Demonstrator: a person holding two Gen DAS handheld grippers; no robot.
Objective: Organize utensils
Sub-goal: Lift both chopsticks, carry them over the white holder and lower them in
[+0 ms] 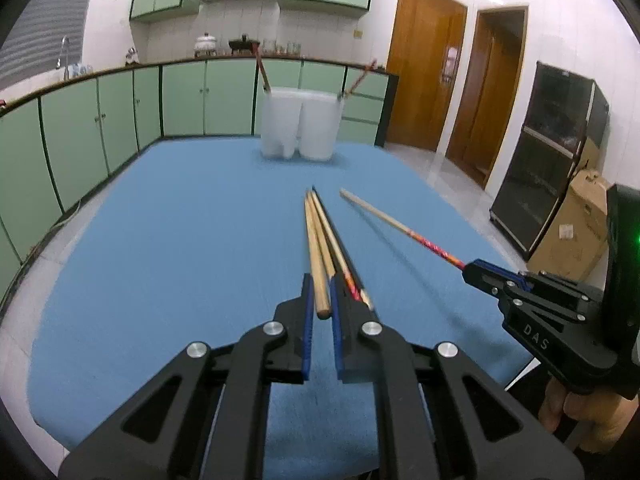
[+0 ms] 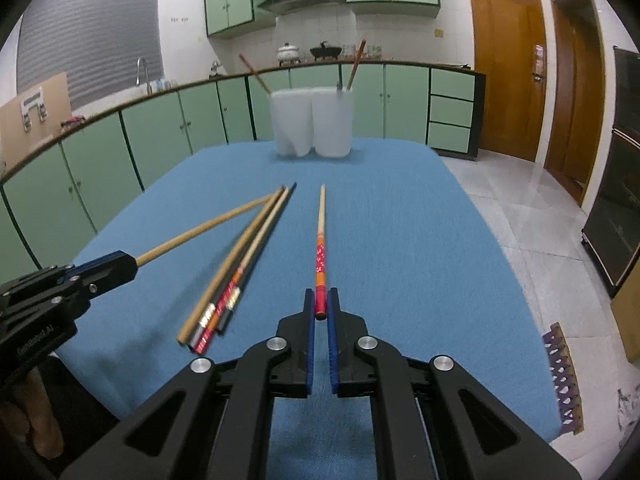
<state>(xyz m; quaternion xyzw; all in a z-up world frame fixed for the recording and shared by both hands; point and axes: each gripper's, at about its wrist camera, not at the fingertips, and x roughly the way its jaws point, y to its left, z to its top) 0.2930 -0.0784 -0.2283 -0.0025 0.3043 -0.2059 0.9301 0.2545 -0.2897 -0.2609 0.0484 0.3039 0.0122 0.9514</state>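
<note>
Two chopsticks are held by their butt ends: a plain wooden chopstick (image 1: 318, 256) is pinched in the closed left gripper (image 1: 320, 312), a red-patterned chopstick (image 2: 320, 256) in the closed right gripper (image 2: 320, 312), both above the blue table (image 2: 420, 240). With such end-grips, either stick could pivot or slip before the white holders (image 2: 312, 124) are reached, or snag the loose bundle (image 2: 232, 276) lying beside.
</note>
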